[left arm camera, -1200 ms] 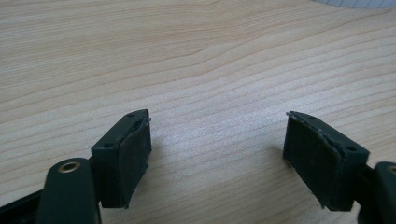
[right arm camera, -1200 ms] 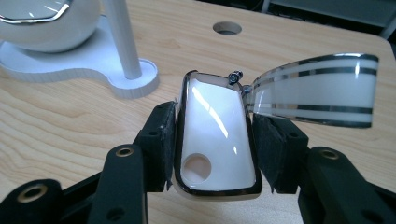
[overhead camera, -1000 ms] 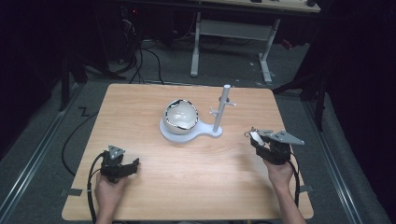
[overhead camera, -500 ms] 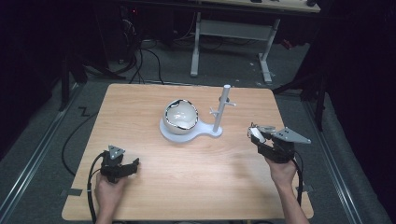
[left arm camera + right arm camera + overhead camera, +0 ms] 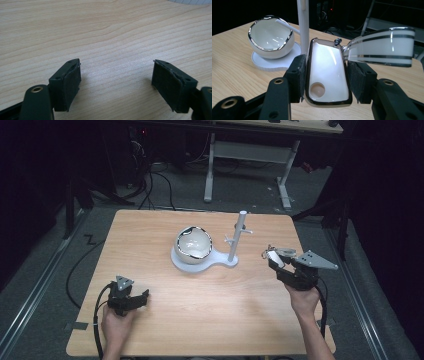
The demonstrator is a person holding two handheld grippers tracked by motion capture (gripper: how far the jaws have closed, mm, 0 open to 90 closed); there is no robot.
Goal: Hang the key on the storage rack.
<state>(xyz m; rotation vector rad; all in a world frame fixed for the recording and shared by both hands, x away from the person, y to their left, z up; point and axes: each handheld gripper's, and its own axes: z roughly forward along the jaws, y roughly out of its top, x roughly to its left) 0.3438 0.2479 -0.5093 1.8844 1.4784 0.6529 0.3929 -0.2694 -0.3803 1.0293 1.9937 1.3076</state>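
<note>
My right gripper is shut on a white glossy watch-like case with a chrome rim, held above the table's right side. A white band with silver stripes hangs off the case to the right. Ahead of it stands a white post with small pegs on a white base. On the same base sits a silver-rimmed white bowl. My left gripper rests open at the near left of the wooden table, with nothing between its pads.
The table's right edge lies close to my right hand. Cables trail over the dark floor behind the table, where a white-legged desk stands. Bare wood spreads between the two grippers.
My right gripper has risen a little with the white case in it. The left gripper has stayed where it was.
</note>
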